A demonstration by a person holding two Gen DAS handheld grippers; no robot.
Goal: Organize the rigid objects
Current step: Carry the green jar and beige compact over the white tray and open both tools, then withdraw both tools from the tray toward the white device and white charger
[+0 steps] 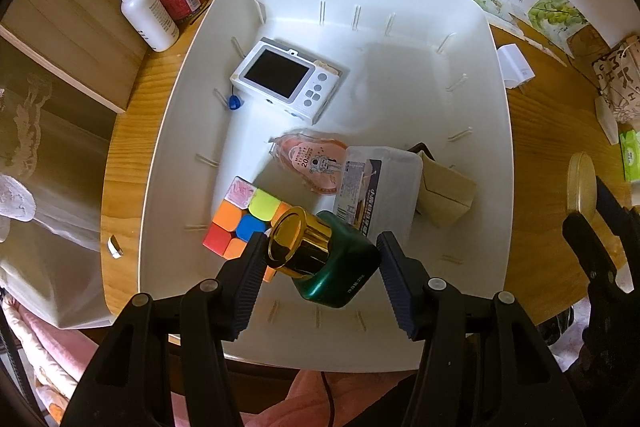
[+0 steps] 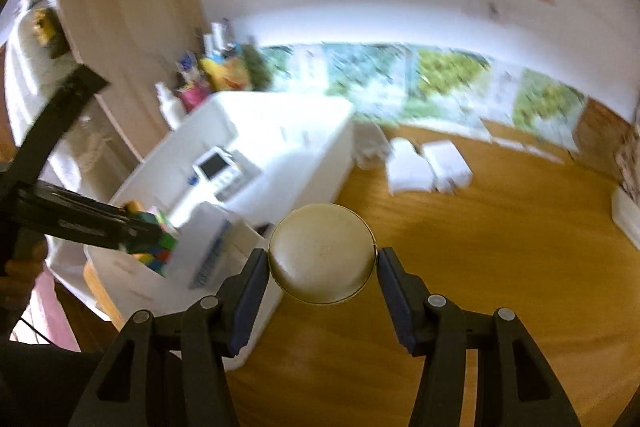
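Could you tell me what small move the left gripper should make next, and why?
Probably open the left gripper and let go of the green bottle. It is pinched between the pads, gold cap tilted, low over the white bin beside the puzzle cube, where the camera and other items already lie. The right gripper holds a round tin over the table.

Soft, even indoor light; strong fisheye curvature with dark corners in both views.
Left view sharp, glare on the white bin point(image 1: 496, 131); right view motion-blurred beyond that bin.
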